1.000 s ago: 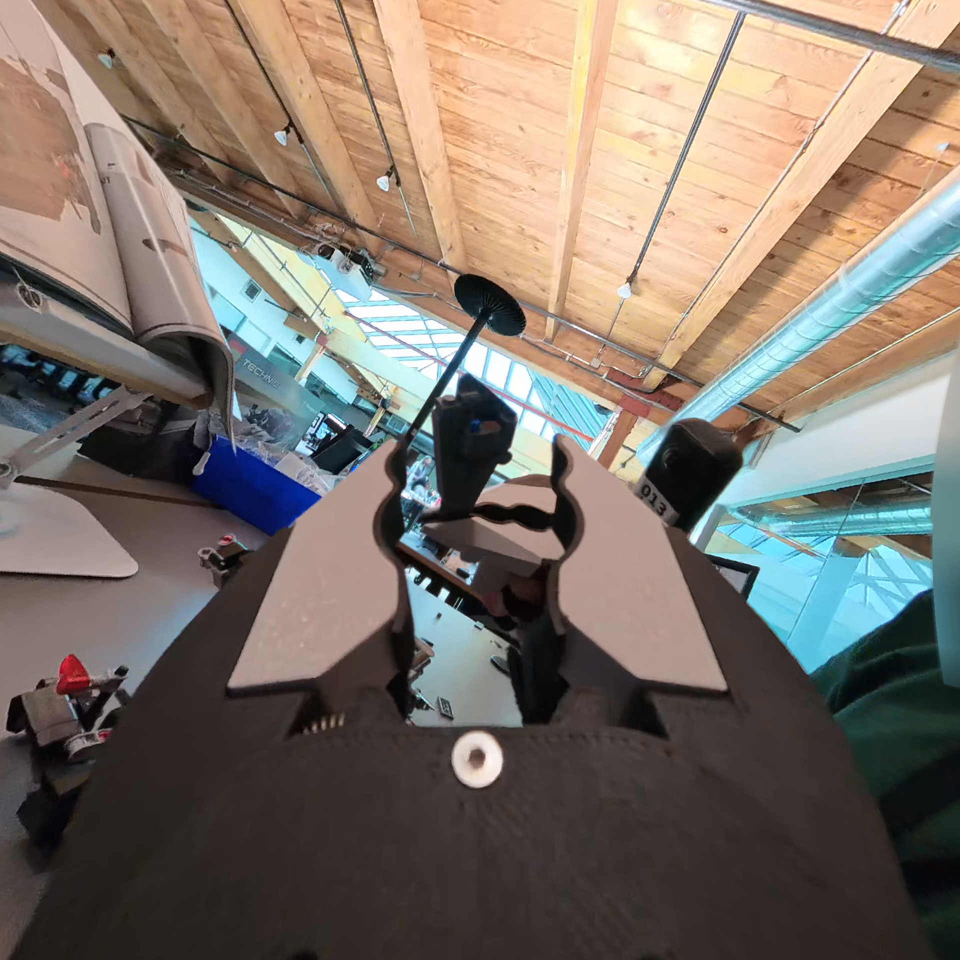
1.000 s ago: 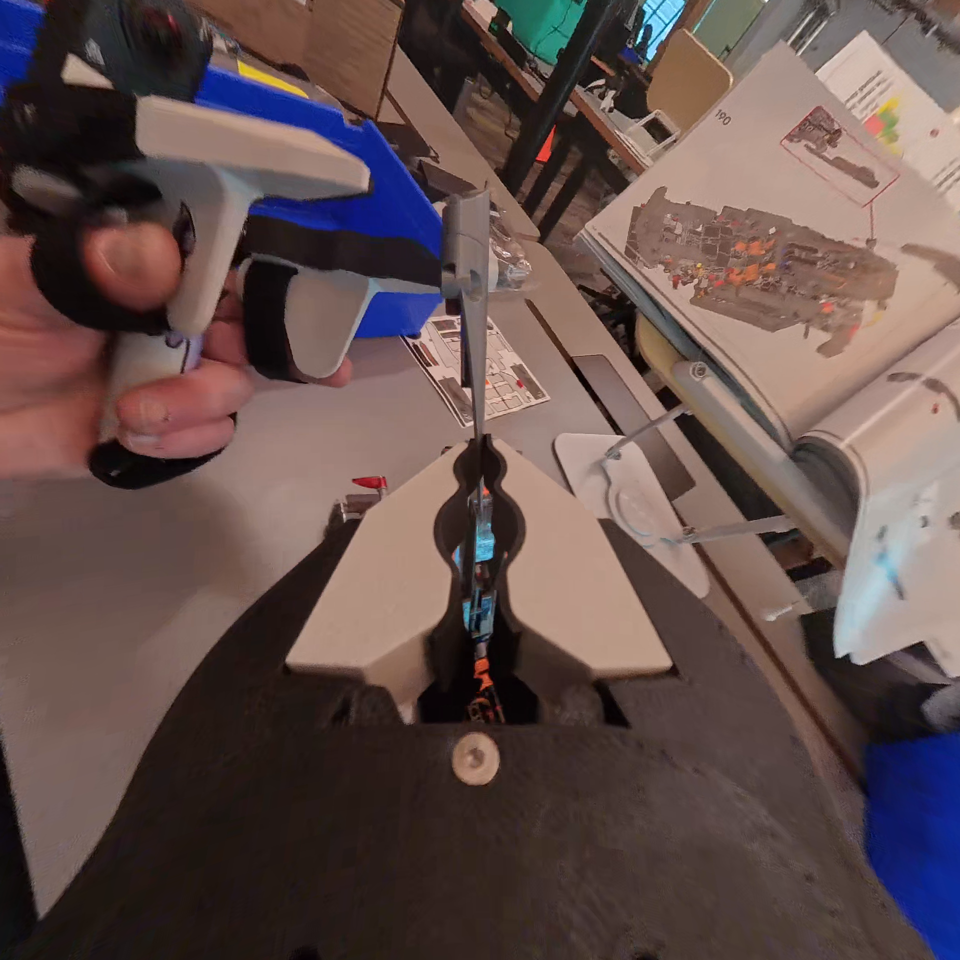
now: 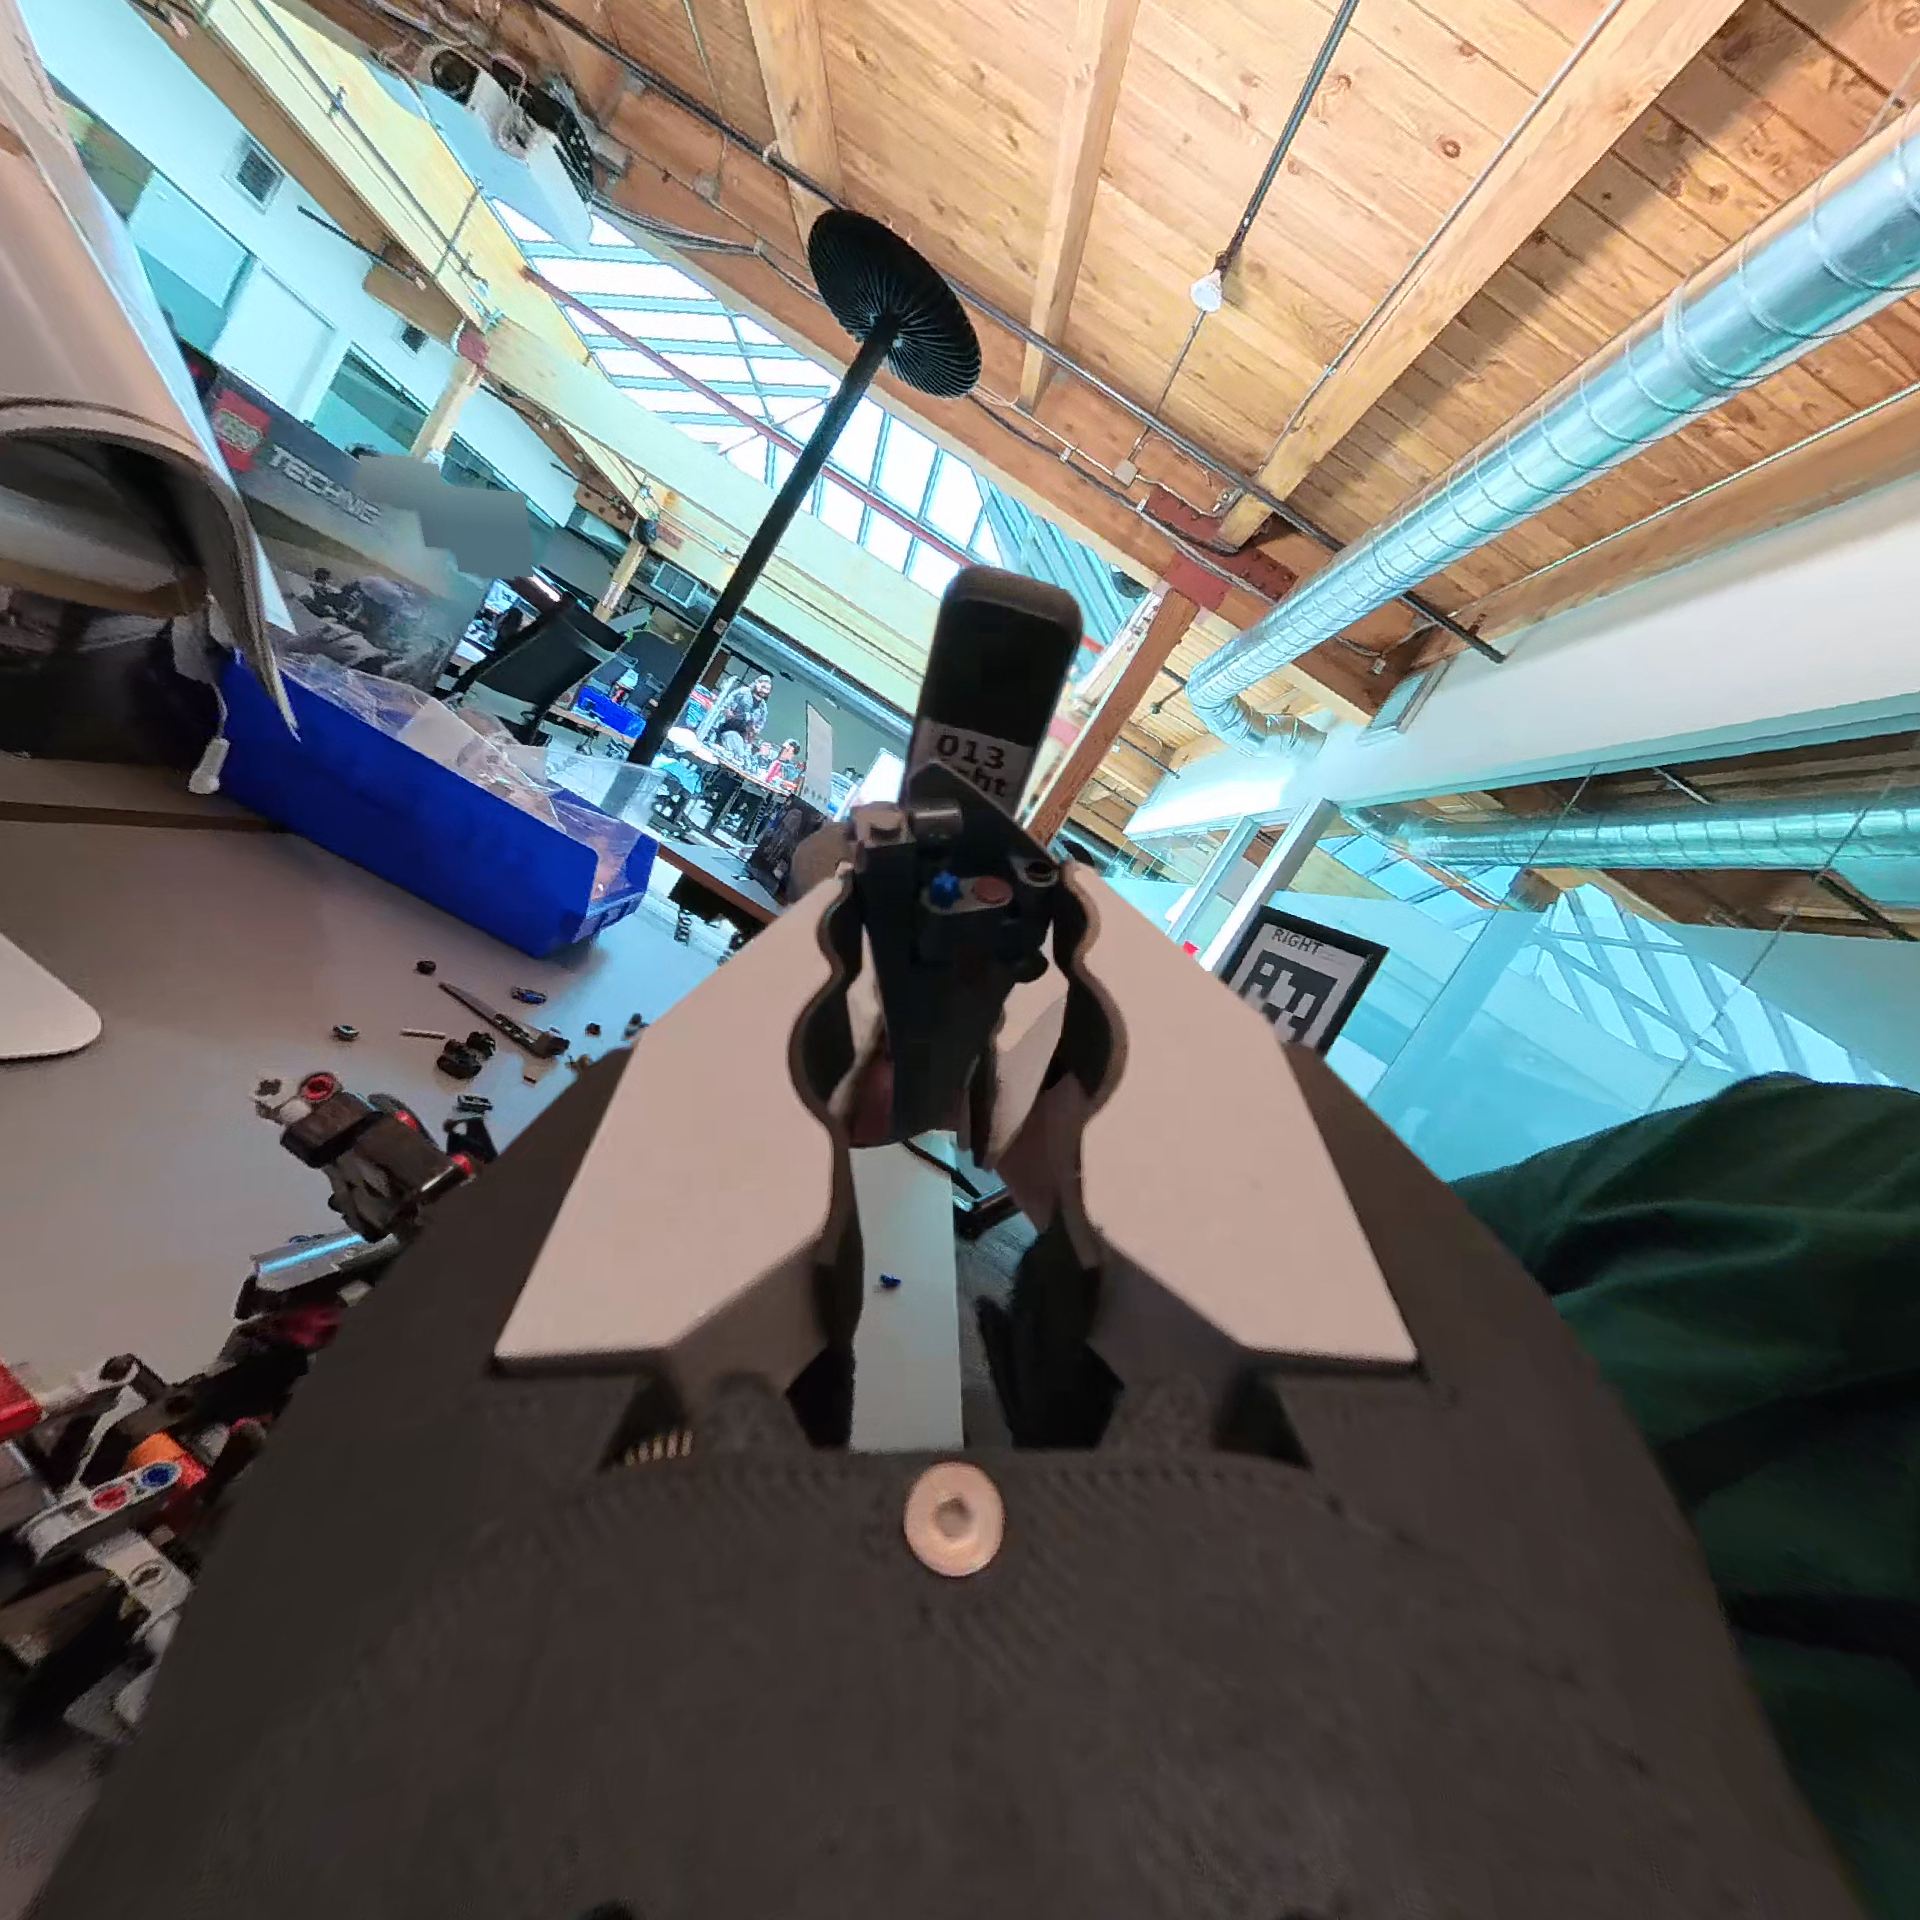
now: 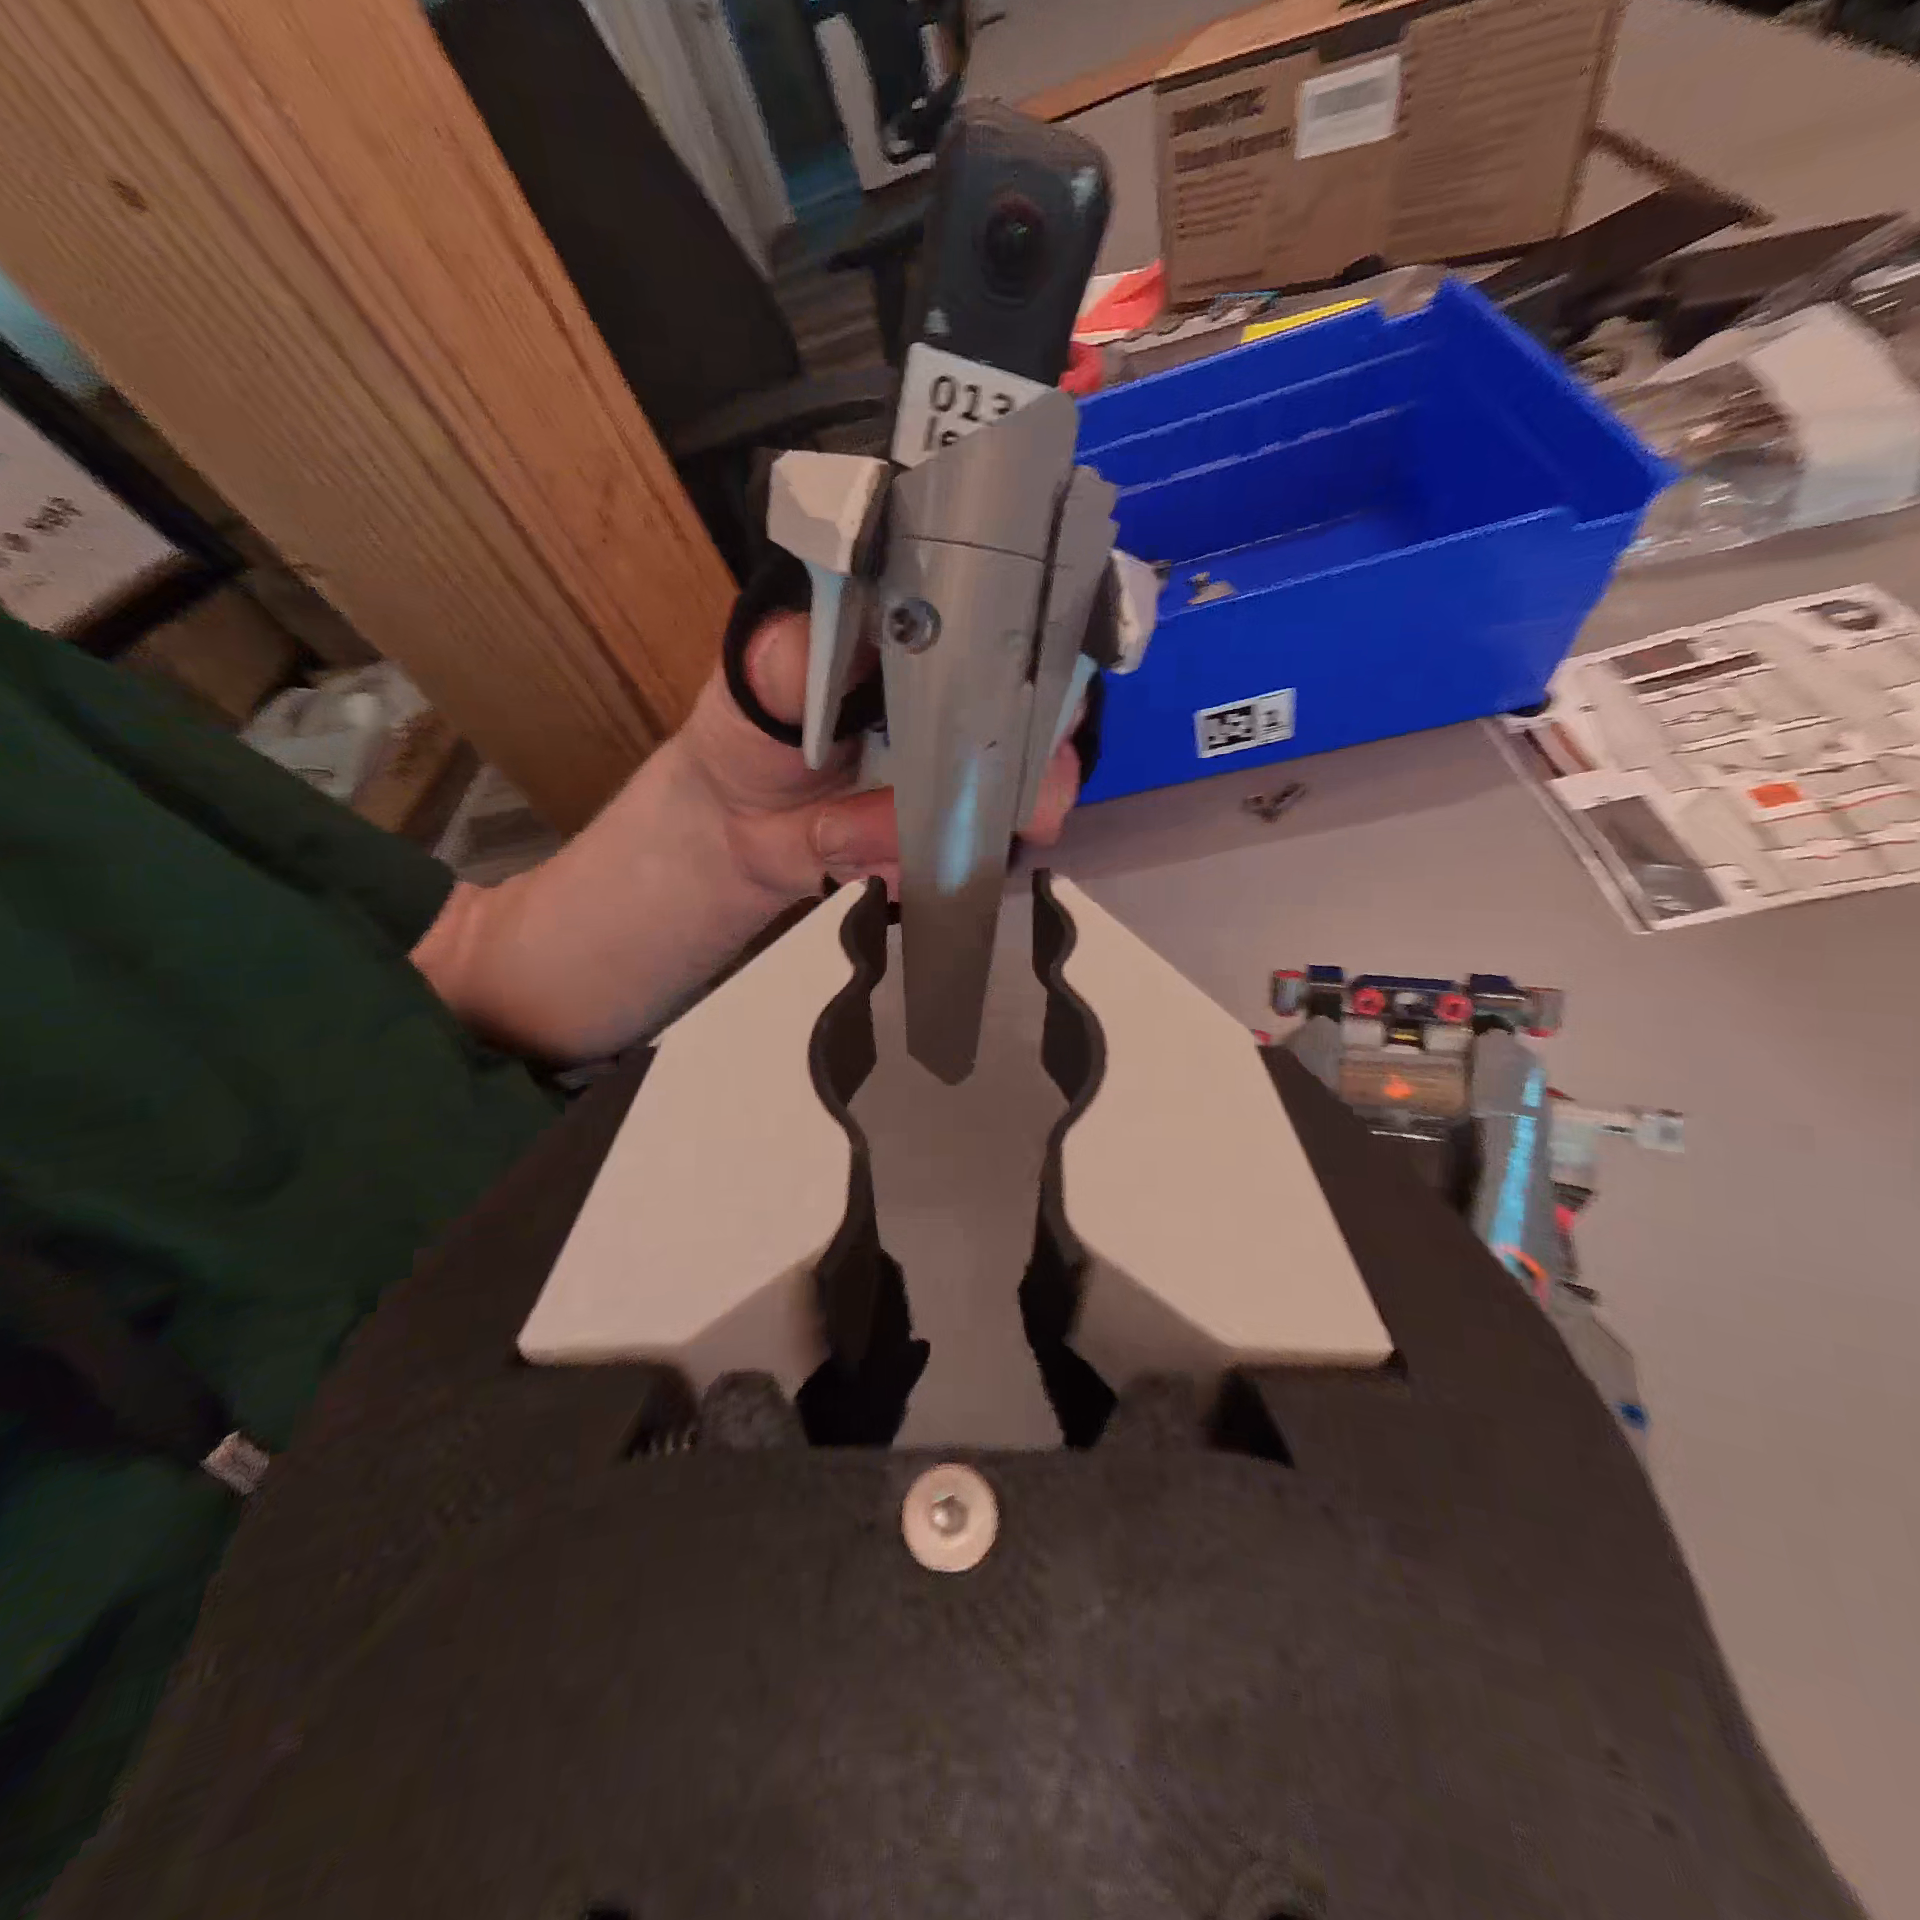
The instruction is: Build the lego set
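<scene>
Apparently mid-handover: left tool (image 3: 951,894) clamps the grey panel (image 4: 956,727) above the counter (image 4: 1351,894), tip between right tool's (image 4: 951,883) spread, untouching jaws; next, right likely closes squarely before fitting to model (image 4: 1455,1060).

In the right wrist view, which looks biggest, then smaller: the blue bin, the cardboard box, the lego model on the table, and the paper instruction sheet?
As they look in that view, not true size:
1. blue bin
2. cardboard box, farther away, so unsure
3. paper instruction sheet and lego model look alike; both are partly cut off or hidden.
</scene>
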The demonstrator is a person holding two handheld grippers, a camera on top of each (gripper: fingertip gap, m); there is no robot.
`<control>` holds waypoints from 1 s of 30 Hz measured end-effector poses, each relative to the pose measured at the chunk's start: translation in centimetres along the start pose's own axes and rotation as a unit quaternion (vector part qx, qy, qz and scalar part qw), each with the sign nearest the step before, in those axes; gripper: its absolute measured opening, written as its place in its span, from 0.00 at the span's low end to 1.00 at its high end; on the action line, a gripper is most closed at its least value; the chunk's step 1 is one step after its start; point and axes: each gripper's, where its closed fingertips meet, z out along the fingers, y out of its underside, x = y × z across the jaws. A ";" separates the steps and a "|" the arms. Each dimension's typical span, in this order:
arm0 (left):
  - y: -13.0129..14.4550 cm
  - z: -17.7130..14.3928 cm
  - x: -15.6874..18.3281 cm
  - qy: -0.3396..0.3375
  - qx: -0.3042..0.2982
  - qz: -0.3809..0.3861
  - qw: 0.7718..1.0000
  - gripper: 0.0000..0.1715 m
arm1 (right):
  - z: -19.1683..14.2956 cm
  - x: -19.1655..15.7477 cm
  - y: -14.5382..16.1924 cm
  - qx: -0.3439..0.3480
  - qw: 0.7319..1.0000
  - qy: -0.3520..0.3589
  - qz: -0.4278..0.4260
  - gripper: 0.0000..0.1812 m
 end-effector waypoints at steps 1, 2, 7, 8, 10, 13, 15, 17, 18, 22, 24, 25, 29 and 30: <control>0.0 0.0 -0.2 0.003 0.000 -0.009 1.000 0.20 | 0.2 -0.3 0.0 0.003 1.000 -0.023 0.012 0.10; 0.0 0.1 -0.2 0.009 -0.001 -0.018 1.000 0.20 | 0.3 -0.3 0.0 0.007 0.999 -0.032 0.022 0.09; -0.5 0.1 -0.2 0.008 -0.005 -0.030 1.000 0.20 | 0.2 -0.8 -0.8 0.055 0.991 -0.088 0.079 0.09; -0.7 0.2 -0.2 0.002 -0.005 -0.027 1.000 0.20 | 0.1 -0.8 -1.0 0.066 0.989 -0.096 0.090 0.09; -1.1 0.3 -0.1 -0.010 -0.004 -0.019 1.000 0.21 | -0.1 -0.9 -1.5 0.084 0.984 -0.112 0.106 0.09; -2.4 0.1 -0.2 -0.020 0.016 -0.015 1.000 0.28 | -0.4 -1.2 -2.5 0.121 0.976 -0.135 0.120 0.09; -3.6 -0.9 -0.1 -0.019 0.046 -0.013 0.999 0.29 | -0.5 -1.4 -3.1 0.138 0.971 -0.147 0.126 0.09; -4.1 -2.2 -0.3 -0.031 0.055 0.001 0.998 0.28 | -0.7 -1.7 -3.5 0.147 0.968 -0.157 0.132 0.09; -4.1 -2.8 -0.3 -0.036 0.056 0.006 0.998 0.27 | -0.7 -1.7 -3.6 0.148 0.967 -0.158 0.133 0.09; -3.9 -4.7 -0.9 -0.058 0.058 0.007 0.997 0.26 | -0.6 -1.9 -3.9 0.153 0.965 -0.162 0.142 0.09; -3.7 -5.1 -1.1 -0.057 0.060 0.003 0.997 0.26 | -0.5 -2.0 -3.9 0.153 0.964 -0.166 0.144 0.09; -3.6 -5.2 -1.2 -0.057 0.059 0.001 0.997 0.25 | -0.5 -2.0 -4.0 0.155 0.963 -0.166 0.145 0.09; -3.2 -5.4 -1.6 -0.060 0.055 0.001 0.997 0.23 | -0.5 -1.8 -3.9 0.153 0.965 -0.155 0.146 0.09; -3.1 -5.4 -1.9 -0.066 0.054 0.002 0.996 0.23 | -0.5 -1.5 -3.8 0.152 0.967 -0.144 0.146 0.09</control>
